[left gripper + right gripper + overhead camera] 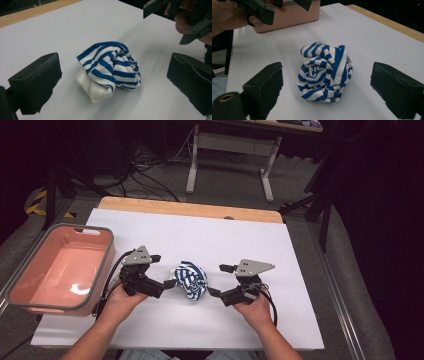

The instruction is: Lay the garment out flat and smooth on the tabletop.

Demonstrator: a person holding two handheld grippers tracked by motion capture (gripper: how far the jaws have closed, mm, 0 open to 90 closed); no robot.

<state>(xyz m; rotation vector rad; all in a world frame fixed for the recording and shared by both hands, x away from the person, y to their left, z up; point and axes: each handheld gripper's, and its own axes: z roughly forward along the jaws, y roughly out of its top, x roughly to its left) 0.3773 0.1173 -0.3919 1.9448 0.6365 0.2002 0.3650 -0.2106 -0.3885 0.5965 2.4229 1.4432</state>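
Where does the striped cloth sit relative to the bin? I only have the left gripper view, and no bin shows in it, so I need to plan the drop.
Observer: The pink bin stands at the table's left edge; the striped cloth lies mid-table, to its right and apart from it.
Operator: Anything in the bin?
Observer: From the high view it looks empty.
Operator: Is my left gripper touching the cloth?
Observer: The left gripper sits just left of the cloth, jaws open, holding nothing.
Operator: And the right gripper's jaws?
Observer: The right gripper is open too, just right of the cloth.
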